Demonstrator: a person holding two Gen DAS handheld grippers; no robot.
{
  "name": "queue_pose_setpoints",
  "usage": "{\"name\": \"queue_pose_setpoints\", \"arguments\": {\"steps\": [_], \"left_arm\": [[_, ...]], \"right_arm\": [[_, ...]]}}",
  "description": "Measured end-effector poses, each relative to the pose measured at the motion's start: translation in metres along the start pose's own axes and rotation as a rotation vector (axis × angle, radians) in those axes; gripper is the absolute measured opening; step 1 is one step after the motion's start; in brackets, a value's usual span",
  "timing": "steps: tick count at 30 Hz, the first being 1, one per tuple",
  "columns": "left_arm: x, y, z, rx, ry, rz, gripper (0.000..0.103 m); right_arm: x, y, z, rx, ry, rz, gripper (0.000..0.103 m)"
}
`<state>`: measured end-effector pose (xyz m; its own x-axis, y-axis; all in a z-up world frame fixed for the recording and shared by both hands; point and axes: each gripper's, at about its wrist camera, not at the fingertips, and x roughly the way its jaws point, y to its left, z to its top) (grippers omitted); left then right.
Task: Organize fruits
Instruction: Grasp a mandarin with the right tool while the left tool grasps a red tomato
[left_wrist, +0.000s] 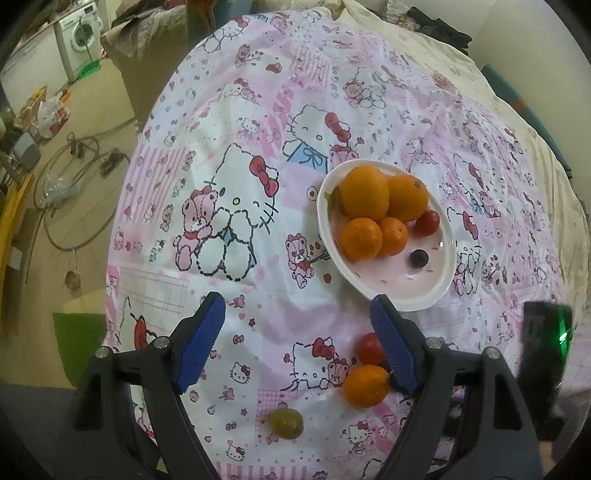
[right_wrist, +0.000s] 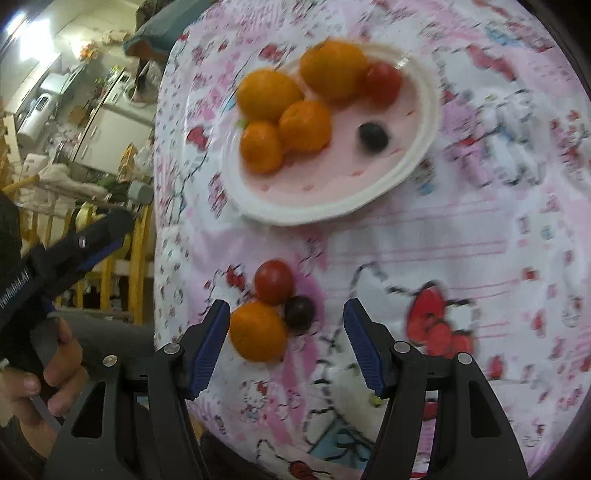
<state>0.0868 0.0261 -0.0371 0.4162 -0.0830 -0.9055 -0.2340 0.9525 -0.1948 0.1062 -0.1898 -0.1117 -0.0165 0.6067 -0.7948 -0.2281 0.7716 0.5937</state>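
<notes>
a white oval plate (left_wrist: 441, 284) sits on a pink and white cartoon-cat cloth (left_wrist: 236, 110) that covers the surface. on the plate lie four oranges (left_wrist: 364, 192) in a close group, touching one another, with a red cherry tomato (left_wrist: 427, 222) just beside them and a dark grape (left_wrist: 418, 258) alone on the bare part of the plate

three fruits are outside the plate, on the cloth, near its closer rim: a loose orange (right_wrist: 257, 330), a second red tomato (right_wrist: 274, 281) and a dark round fruit (right_wrist: 299, 312). in the right wrist view they touch one another in a small cluster. a green grape (left_wrist: 285, 423) lies alone on the cloth, apart from this cluster

the left gripper (left_wrist: 297, 341) is open wide and holds nothing. only the cloth is between its blue pads; the loose orange and the tomato are just beside its right finger, partly hidden behind it

the right gripper (right_wrist: 286, 345) is also open, about half wide, and has hold of nothing. it is over the cluster, with the loose orange close to the inside of its left pad (right_wrist: 208, 350); i cannot tell if the pad touches it. the dark fruit is between the fingers, farther ahead. this view is blurred

in the right wrist view a hand (right_wrist: 40, 376) grips the handle of the left gripper at the left edge
</notes>
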Motion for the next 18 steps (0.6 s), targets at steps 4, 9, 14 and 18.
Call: {"name": "queue_pose_setpoints", "arguments": {"steps": [4, 9, 14, 18], "left_arm": [[0.002, -0.002, 0.001, -0.004, 0.008, -0.006, 0.078], [0.005, -0.007, 0.001, 0.009, 0.012, 0.0, 0.078], [0.008, -0.01, 0.0, 0.018, 0.018, 0.012, 0.078], [0.01, -0.012, -0.001, 0.031, 0.011, 0.032, 0.078]], "right_arm": [[0.018, 0.01, -0.006, -0.012, 0.059, -0.001, 0.063], [0.024, 0.012, -0.005, -0.026, 0.081, -0.028, 0.063], [0.024, 0.009, -0.007, -0.022, 0.098, -0.031, 0.058], [0.027, 0.006, -0.007, 0.052, 0.121, 0.033, 0.054]]}}
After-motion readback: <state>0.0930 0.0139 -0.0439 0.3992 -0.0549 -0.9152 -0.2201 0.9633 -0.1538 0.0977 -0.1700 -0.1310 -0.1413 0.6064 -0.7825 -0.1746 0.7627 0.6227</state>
